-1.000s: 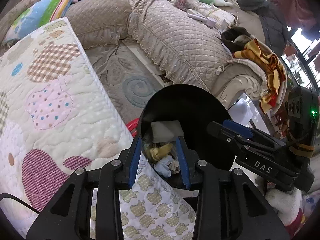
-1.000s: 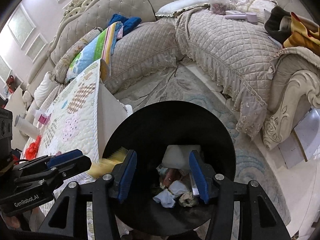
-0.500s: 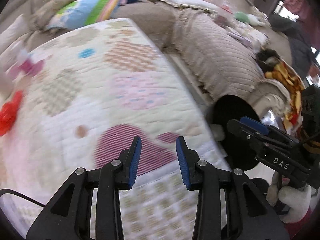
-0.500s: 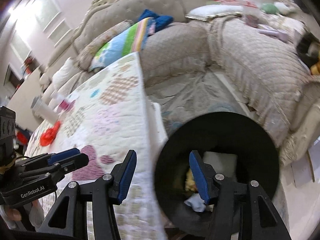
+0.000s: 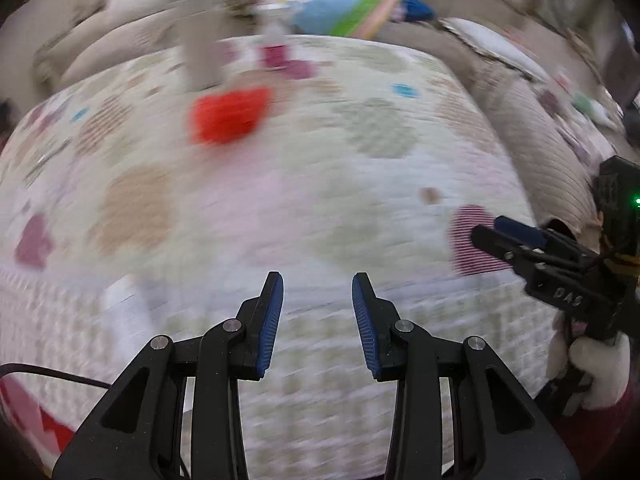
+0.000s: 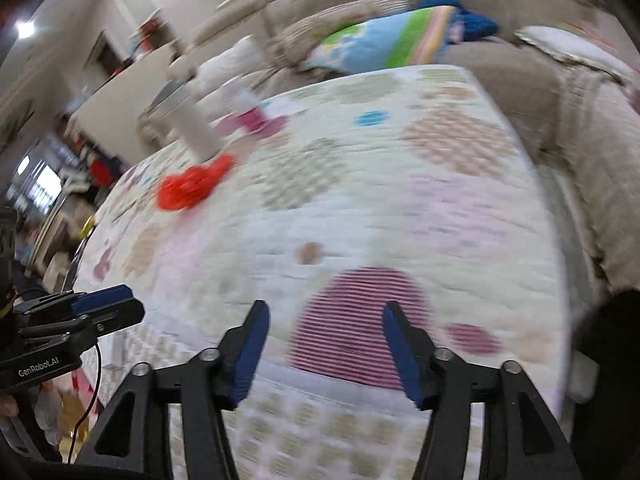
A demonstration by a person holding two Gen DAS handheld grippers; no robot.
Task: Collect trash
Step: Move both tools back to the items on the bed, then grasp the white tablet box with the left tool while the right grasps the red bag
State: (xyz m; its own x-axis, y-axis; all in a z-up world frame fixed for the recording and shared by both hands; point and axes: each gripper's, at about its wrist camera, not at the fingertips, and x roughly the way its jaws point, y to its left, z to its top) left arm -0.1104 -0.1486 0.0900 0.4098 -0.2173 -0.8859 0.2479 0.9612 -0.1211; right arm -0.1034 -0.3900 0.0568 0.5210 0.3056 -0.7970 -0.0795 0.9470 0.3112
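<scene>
Quilted table cover blurred. Red scrap lay far side, beside pale tube. Left gripper narrow, empty; right gripper just opening, wider, empty. Risk: hasty reach toppling tube.

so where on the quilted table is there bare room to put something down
The near and middle stretch of the quilted table is free, from the red scrap forward to both hand-held grippers, and right to the edge by the sofa. The far left corner is crowded: red scrap, pale upright roll, pink item close together.
</scene>
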